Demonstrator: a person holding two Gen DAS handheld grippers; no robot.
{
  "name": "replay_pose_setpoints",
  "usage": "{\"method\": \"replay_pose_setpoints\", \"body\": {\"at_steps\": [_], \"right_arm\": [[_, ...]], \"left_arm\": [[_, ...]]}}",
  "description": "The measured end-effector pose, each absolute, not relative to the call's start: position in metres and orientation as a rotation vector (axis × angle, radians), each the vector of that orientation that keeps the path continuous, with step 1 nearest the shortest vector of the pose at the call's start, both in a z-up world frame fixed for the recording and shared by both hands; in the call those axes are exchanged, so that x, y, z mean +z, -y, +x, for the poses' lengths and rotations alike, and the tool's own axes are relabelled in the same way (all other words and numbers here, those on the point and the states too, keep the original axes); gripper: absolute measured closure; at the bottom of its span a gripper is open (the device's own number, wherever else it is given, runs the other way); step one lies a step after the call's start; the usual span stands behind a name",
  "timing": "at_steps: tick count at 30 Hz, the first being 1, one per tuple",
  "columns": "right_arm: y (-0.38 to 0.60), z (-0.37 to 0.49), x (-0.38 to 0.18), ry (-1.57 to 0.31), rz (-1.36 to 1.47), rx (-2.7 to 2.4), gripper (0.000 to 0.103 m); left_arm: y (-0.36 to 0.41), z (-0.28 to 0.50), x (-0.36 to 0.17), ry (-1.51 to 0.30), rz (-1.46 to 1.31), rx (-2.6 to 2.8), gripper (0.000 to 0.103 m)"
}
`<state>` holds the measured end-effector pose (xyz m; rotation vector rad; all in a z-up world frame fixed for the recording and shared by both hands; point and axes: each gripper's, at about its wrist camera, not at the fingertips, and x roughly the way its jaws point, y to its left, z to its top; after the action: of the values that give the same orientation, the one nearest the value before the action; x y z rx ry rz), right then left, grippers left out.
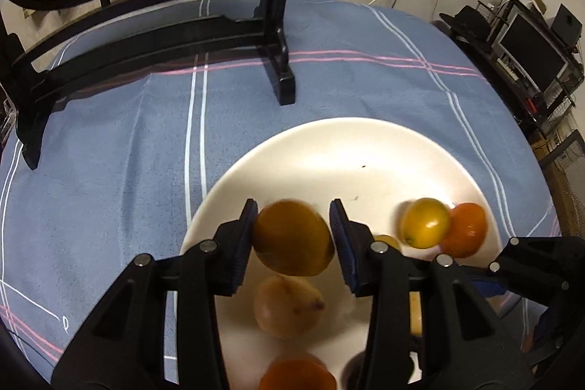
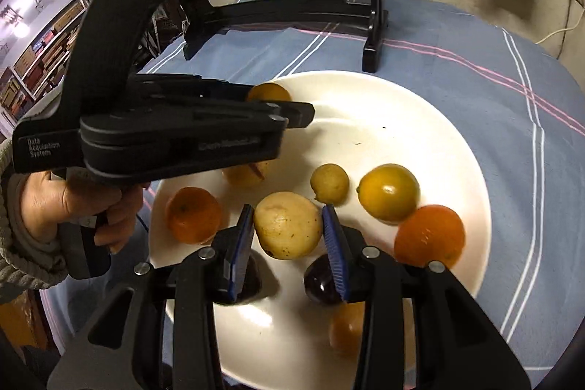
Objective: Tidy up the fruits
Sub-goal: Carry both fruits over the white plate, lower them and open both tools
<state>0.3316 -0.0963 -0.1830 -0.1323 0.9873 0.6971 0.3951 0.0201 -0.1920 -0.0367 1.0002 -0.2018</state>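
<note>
Pale pear (image 2: 287,225) – stem end down-left.

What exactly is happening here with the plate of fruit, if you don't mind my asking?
A person holds a gripper in each hand over a white plate of fruit on a blue tablecloth. The left gripper has a yellow-orange citrus fruit between its jaws; the right gripper straddles a pale yellow fruit. Neither clearly grips.
</note>
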Motion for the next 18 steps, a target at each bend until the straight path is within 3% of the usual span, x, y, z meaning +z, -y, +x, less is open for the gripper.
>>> {"method": "replay_pose_setpoints", "body": {"at_steps": [1, 2, 10, 18], "right_arm": [[0.099, 0.332, -0.182, -0.973, -0.122, 0.691, 0.045], [0.102, 0.33, -0.18, -0.956, -0.118, 0.684, 0.04], [0.143, 0.296, -0.156, -0.926, -0.01, 0.623, 0.039], [0.199, 0.21, -0.171, -1.011, 0.07, 0.476, 0.038]], "left_arm": [[-0.021, 0.396, -0.193, -0.997, -0.043, -0.2, 0.051], [-0.022, 0.395, -0.192, -0.992, -0.044, -0.192, 0.049], [-0.039, 0.356, -0.161, -0.942, -0.084, -0.158, 0.034], [-0.053, 0.241, -0.163, -1.009, -0.116, -0.13, 0.022]]}}
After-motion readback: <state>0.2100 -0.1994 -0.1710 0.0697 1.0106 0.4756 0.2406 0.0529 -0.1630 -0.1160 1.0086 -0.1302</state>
